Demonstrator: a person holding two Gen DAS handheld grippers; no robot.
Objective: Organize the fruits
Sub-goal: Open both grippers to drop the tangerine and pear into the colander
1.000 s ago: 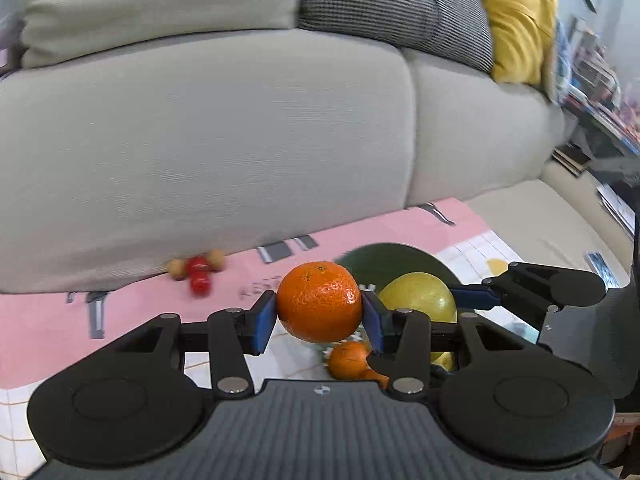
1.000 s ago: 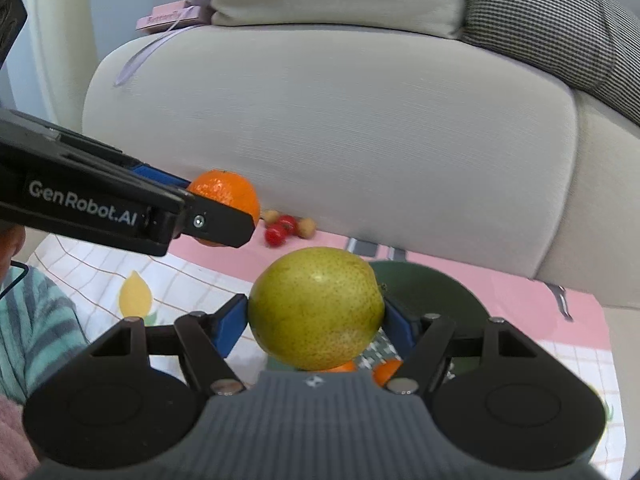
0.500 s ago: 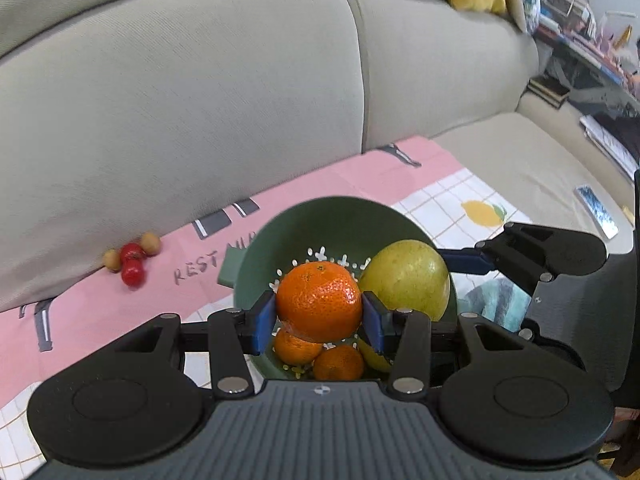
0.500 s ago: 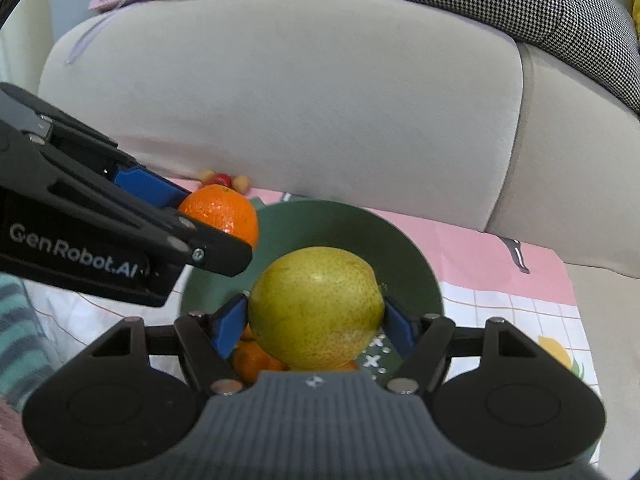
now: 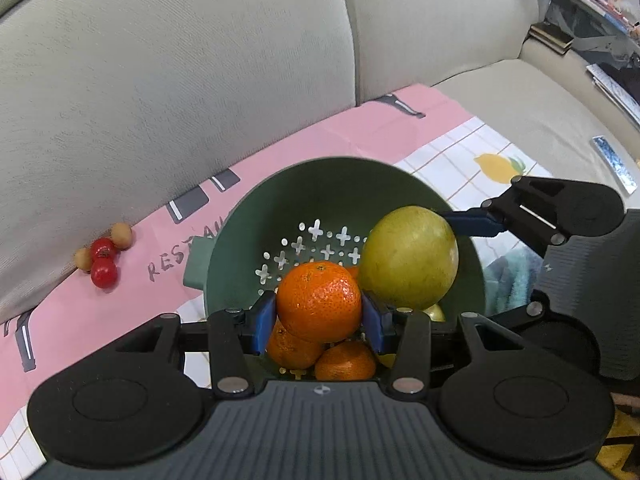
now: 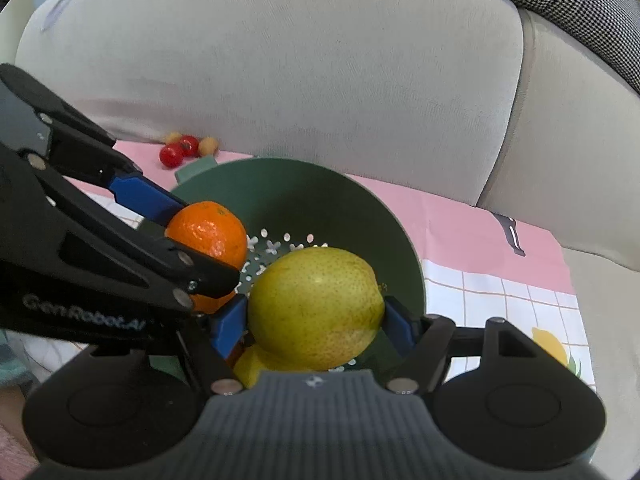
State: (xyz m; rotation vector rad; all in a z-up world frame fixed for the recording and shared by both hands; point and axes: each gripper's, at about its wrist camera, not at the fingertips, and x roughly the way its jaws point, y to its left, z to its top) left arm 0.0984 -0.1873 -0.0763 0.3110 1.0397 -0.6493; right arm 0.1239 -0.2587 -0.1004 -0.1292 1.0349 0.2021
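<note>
My left gripper (image 5: 319, 322) is shut on an orange mandarin (image 5: 319, 301), held just over the near side of a green perforated bowl (image 5: 340, 184). Two more mandarins (image 5: 345, 362) lie in the bowl beneath it. My right gripper (image 6: 316, 324) is shut on a yellow-green pear (image 6: 316, 312), also over the bowl (image 6: 320, 192). In the left wrist view the pear (image 5: 408, 258) hangs to the right of the mandarin, almost touching it. A yellow fruit (image 6: 250, 366) peeks out under the pear. In the right wrist view the left gripper and its mandarin (image 6: 208, 234) come in from the left.
The bowl stands on a pink and checked cloth (image 5: 360, 120) spread over a beige sofa seat. Two cherry tomatoes (image 5: 104, 264) and two small tan fruits (image 5: 121, 235) lie at the foot of the sofa back (image 5: 200, 60). Books and papers (image 5: 612, 92) lie far right.
Both grippers have come down and tilted over the bowl, fruits still held. The bowl now fills the middle of both views, and mandarin and pear have drawn closer together.
</note>
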